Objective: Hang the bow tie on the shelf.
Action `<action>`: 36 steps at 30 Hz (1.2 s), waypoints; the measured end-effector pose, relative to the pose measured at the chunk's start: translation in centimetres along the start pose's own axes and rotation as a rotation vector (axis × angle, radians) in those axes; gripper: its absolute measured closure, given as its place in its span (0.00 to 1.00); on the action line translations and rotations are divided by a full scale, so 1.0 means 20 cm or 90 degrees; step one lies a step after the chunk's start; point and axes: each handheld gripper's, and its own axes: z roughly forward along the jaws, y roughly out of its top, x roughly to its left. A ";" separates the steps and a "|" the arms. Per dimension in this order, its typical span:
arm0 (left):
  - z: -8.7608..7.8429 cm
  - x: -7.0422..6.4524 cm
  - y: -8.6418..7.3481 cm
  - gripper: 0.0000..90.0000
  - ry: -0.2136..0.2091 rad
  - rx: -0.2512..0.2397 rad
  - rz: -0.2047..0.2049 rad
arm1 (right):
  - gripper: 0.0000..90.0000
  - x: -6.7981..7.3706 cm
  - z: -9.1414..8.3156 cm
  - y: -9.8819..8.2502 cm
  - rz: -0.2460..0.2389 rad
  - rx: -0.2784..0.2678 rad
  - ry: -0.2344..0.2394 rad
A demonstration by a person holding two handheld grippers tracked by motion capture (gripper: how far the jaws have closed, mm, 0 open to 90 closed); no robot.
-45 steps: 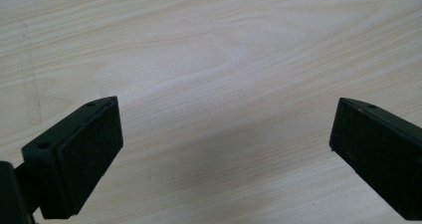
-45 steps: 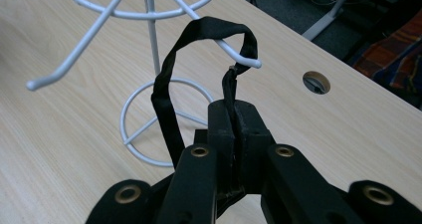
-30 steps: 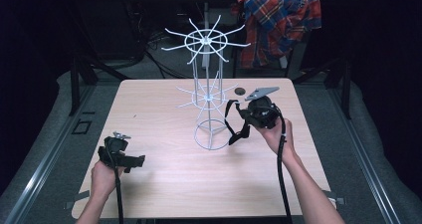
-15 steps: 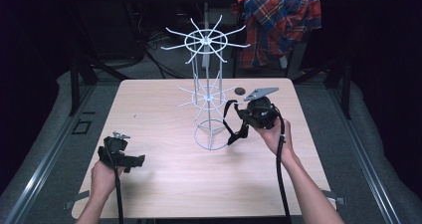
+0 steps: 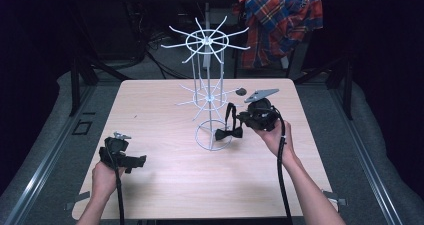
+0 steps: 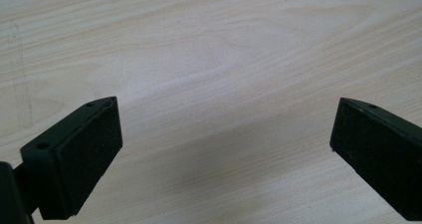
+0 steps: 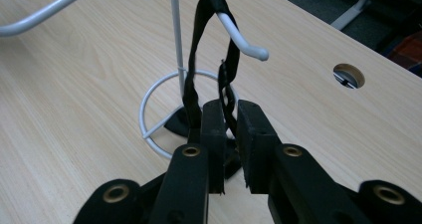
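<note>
A white wire rack (image 5: 207,100) stands mid-table, and a black bow tie (image 5: 229,133) hangs by its strap (image 7: 196,59) from a lower hook (image 7: 241,40), its bow resting at the base ring (image 7: 149,104). To the right of the rack, my right gripper (image 5: 240,119) is level with the strap. Its jaws (image 7: 230,107) have just been opening. A narrow gap shows between them, and the strap runs down through it. Near the table's front left, my left gripper (image 5: 137,161) sits low. In the left gripper view it is wide open (image 6: 226,124) over bare wood.
The wooden table (image 5: 165,185) has a round cable hole (image 7: 348,75) behind the rack on the right. A plaid shirt (image 5: 280,15) hangs beyond the far edge. The rack's upper hooks (image 5: 205,37) spread wide above the tie.
</note>
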 end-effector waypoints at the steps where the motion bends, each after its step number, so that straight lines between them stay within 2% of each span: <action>1: 0.00 0.00 0.00 0.00 -0.001 0.001 0.003 | 0.90 0.00 0.00 0.00 0.001 0.000 0.000; 8: -0.01 0.00 0.00 0.00 0.004 -0.003 0.001 | 0.83 0.01 -0.03 0.00 0.001 -0.004 0.001; 14: 0.00 -0.01 0.00 0.00 0.001 -0.002 0.000 | 0.65 0.02 -0.08 -0.01 0.012 0.010 0.009; 16: 0.00 -0.01 0.00 0.00 0.001 -0.002 0.001 | 0.64 0.02 -0.08 -0.01 0.011 0.010 0.007; 22: -0.01 -0.01 0.00 0.00 0.002 -0.001 0.000 | 0.48 0.02 -0.12 -0.04 0.010 0.021 0.009; 25: -0.01 -0.01 0.00 0.00 0.002 -0.001 0.000 | 0.43 0.02 -0.14 -0.06 0.009 0.023 0.006; 28: -0.01 -0.01 0.00 0.00 0.003 -0.002 0.000 | 0.33 0.02 -0.15 -0.09 0.012 0.031 0.006; 36: -0.01 -0.02 0.00 0.00 0.006 -0.004 0.003 | 0.19 0.01 -0.20 -0.15 0.011 0.045 0.003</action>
